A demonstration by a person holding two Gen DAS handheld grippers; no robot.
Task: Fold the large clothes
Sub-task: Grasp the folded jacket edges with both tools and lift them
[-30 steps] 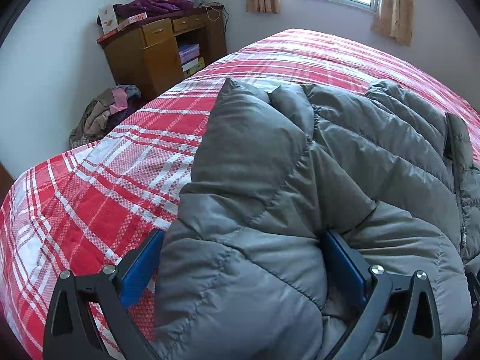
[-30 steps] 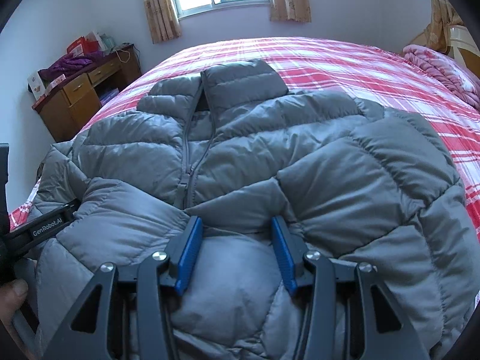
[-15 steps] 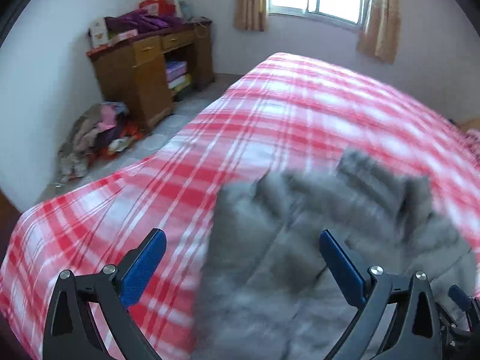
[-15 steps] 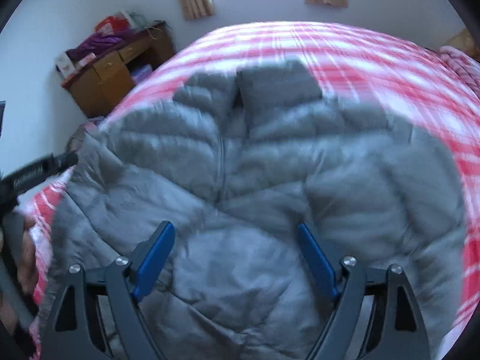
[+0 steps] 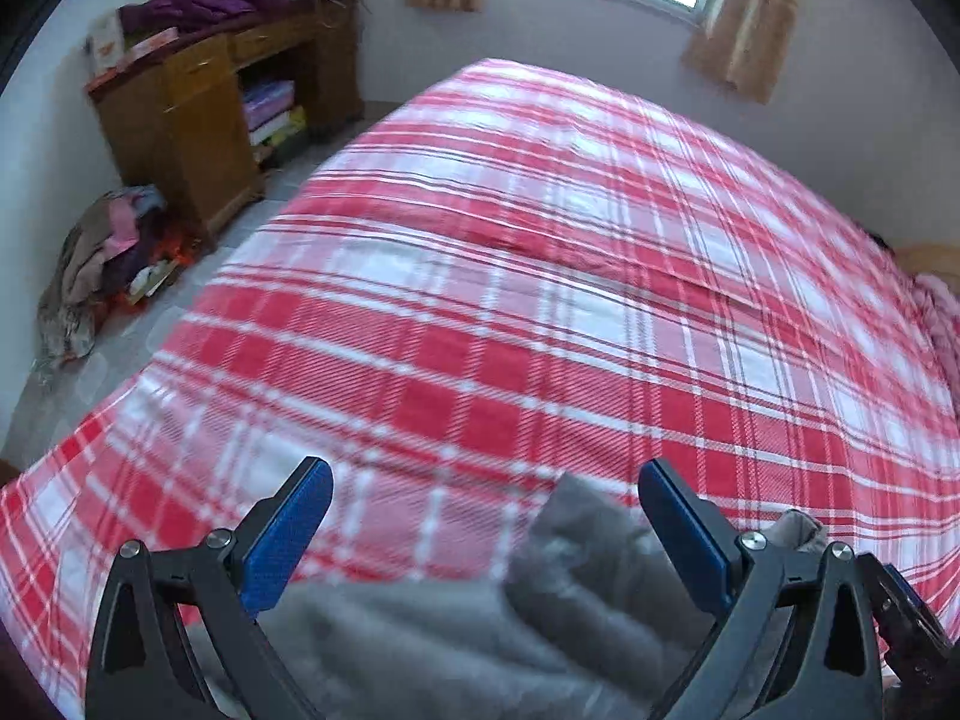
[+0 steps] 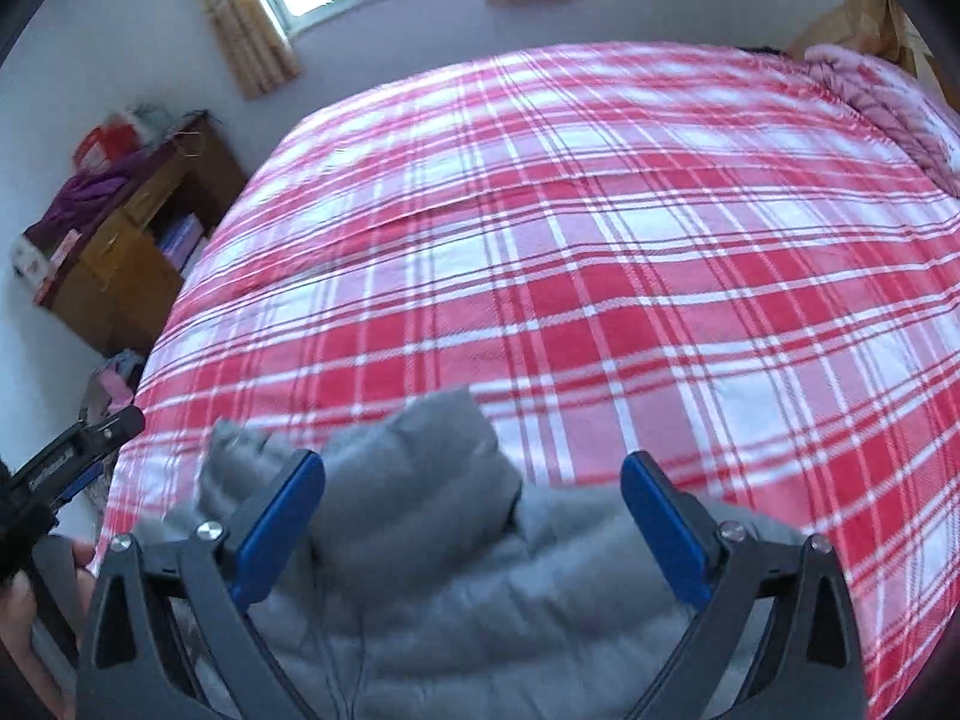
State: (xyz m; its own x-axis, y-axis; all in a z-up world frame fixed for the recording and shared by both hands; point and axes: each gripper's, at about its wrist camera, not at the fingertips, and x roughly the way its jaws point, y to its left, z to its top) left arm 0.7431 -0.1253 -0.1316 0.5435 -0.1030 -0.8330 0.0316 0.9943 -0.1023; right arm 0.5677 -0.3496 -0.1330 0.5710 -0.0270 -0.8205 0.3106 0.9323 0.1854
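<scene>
Compared with the frames from 1 second earlier, the grey padded jacket [image 6: 420, 570] no longer fills either view: it now occupies only the bottom edge of each picture, and the red-and-white plaid bedspread [image 5: 540, 300] takes up most of the frame. Earlier, both sets of blue pads pressed into the jacket fabric; now neither set touches it. The left gripper [image 5: 486, 516] has its jaws spread wide, with the jacket lying below and behind the pads and nothing pinched. The right gripper [image 6: 474, 510] has its jaws opening and near their widest; the raised collar of the jacket shows between the fingers but the pads do not press on it. Both grippers point steeply down toward the bed from above its near edge. In the right wrist view, the left gripper appears at the left edge, held in the person's hand [image 6: 24, 618]. The jacket lies on the near part of the bed. A wooden desk [image 5: 198, 114] stands against the far wall.
</scene>
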